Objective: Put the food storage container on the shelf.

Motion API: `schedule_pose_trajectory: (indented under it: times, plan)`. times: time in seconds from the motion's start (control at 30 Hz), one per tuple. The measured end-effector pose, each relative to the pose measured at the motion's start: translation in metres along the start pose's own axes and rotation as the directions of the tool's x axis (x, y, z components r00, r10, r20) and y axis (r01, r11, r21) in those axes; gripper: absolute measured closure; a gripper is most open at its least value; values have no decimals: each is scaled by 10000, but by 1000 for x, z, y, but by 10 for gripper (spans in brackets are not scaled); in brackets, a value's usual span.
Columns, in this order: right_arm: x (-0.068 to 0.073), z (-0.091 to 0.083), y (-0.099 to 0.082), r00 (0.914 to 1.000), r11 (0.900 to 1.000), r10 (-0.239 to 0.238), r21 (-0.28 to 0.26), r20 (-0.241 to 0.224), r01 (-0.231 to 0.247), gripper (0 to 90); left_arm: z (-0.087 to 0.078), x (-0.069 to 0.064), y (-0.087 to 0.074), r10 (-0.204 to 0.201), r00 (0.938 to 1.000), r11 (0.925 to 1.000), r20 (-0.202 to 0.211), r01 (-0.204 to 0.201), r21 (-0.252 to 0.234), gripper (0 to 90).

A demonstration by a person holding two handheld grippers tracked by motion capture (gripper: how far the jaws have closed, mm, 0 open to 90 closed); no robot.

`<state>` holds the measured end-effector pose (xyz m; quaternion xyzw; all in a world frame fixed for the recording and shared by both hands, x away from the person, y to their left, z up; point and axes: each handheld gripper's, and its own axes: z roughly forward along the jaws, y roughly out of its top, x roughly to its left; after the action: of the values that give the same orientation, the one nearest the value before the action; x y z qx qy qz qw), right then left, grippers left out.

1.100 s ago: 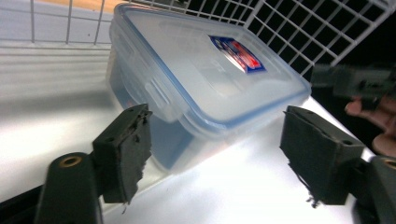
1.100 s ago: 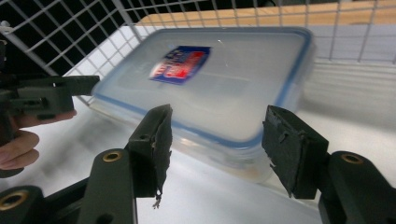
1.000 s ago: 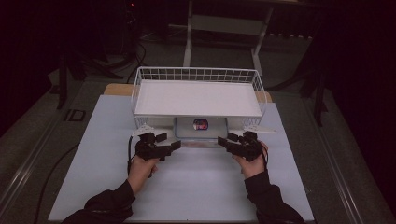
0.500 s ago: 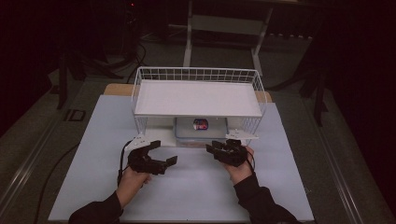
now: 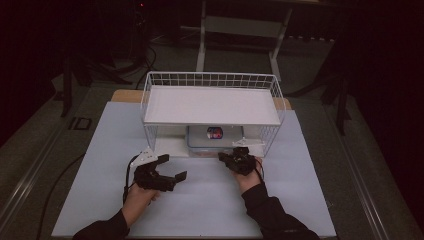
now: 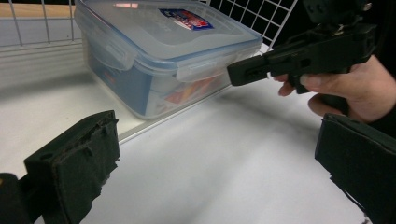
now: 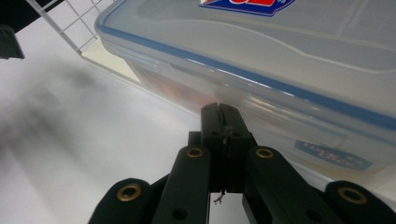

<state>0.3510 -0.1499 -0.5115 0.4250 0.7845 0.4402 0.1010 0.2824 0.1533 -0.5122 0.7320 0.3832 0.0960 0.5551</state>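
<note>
The left gripper [image 5: 172,170] has drawn back from the wire rack [image 5: 150,107], jaws wide apart and empty. The right gripper [image 5: 223,157] has pushed forward, jaws pressed together, tips at the front latch of the plastic box [image 5: 214,136] under the shelf—probably about to pry it.

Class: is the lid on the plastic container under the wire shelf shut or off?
Shut. The lid sits flat on the plastic container, its side flap folded down over the rim.

Box contents [image 6: 187,95] blurred behind cloudy plastic
</note>
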Motion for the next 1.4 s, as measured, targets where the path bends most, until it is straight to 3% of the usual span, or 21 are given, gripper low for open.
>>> schedule_pose_trajectory:
  times: [0.73, 0.97, 1.1, 1.17, 1.23, 1.4]
  plan:
    - [-13, 21, 17, 9988, 9981, 472, -399, 134, -466, 900, -1, 1, 0, 70, 10000, 9999, 36, -70, -103, 0]
    - [-5, 29, 20, 9998, 9990, 128, -423, 142, -121, 900, -2, 0, 0, 70, 9999, 9999, 74, -68, -150, 0]
    - [-3, 28, 19, 9996, 9985, 282, -460, 2, -282, 899, -2, 0, 0, 58, 10000, 9999, 81, -57, -150, 0]
    - [1, 25, 18, 9995, 9984, 284, -476, -138, -290, 860, -2, 0, 1, 72, 9999, 9998, 90, -70, -179, 0]
    - [6, 21, 17, 9997, 9985, -8, -542, -236, -5, 812, -3, -1, 2, 84, 9999, 9998, 92, -82, -171, 0]
    - [17, 6, 11, 9982, 9969, -246, -760, -554, 204, 517, -4, -5, 3, 229, 9996, 9995, 144, -226, -215, 0]
